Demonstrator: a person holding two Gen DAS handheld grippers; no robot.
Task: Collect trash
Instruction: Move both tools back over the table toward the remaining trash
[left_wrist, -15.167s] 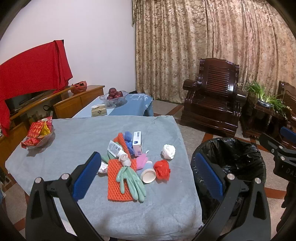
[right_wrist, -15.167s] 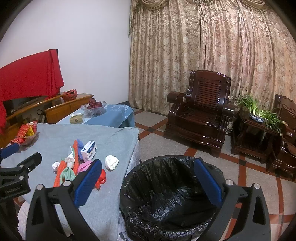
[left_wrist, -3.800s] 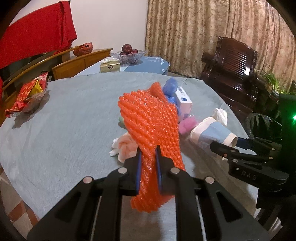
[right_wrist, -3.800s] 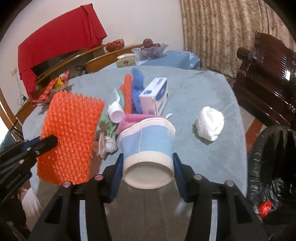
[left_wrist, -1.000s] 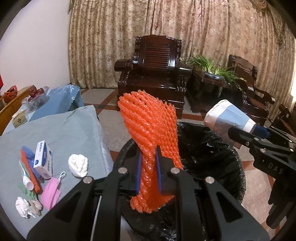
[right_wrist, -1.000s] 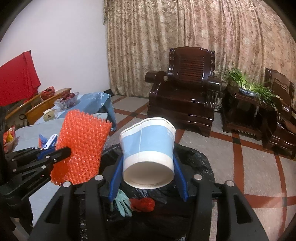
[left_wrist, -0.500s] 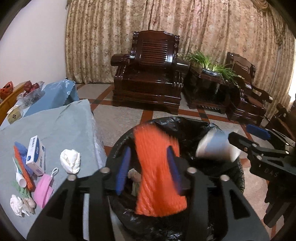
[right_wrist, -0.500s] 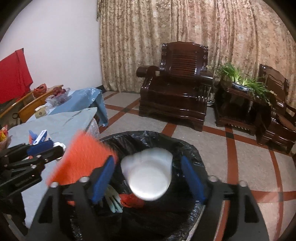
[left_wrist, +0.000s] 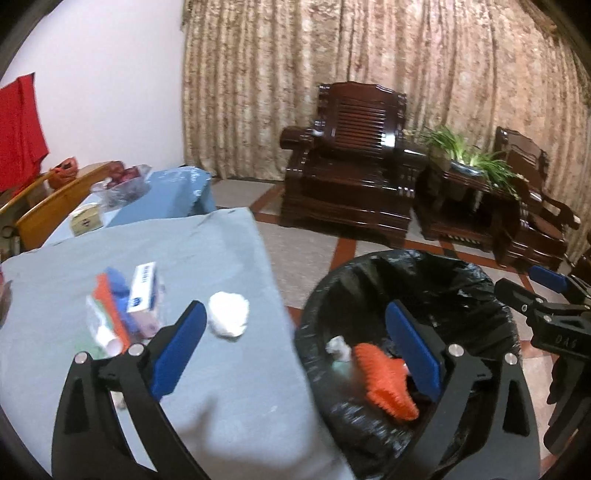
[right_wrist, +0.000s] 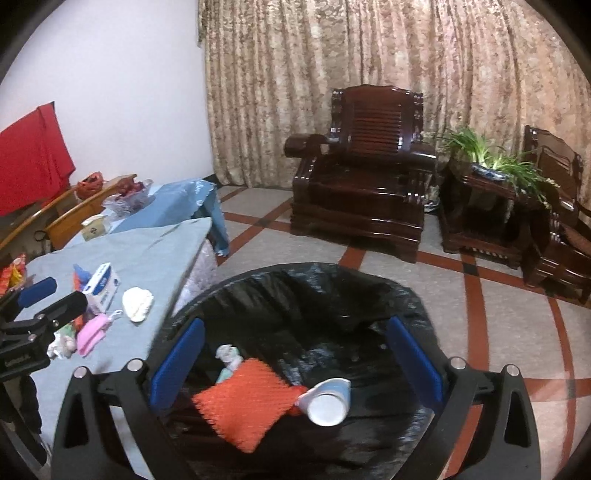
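The black-lined trash bin (left_wrist: 406, 266) (right_wrist: 314, 273) stands beside the grey-clothed table (left_wrist: 229, 387). An orange foam net (left_wrist: 384, 376) (right_wrist: 243, 402) and a blue-and-white paper cup (right_wrist: 328, 400) lie loose inside it. My left gripper (left_wrist: 293, 314) straddles the table edge and the bin's rim; its jaws are opening with nothing between them. My right gripper (right_wrist: 295, 326) hangs over the bin, its jaws also opening and empty. On the table lie a white crumpled tissue (left_wrist: 227, 314) (right_wrist: 137, 299), a small white-and-blue box (left_wrist: 142, 291) (right_wrist: 101, 282) and a pink mask (right_wrist: 92, 330).
A dark wooden armchair (left_wrist: 354, 162) and a plant stand (left_wrist: 465, 166) sit behind the bin in front of a curtain. A lower table with a blue cloth and a fruit bowl (left_wrist: 125, 184) stands at the far left. Tiled floor lies right of the bin.
Both grippers have spread their jaws; the orange net and the cup dropped into the bin. My left gripper swung left, so more of the table shows.
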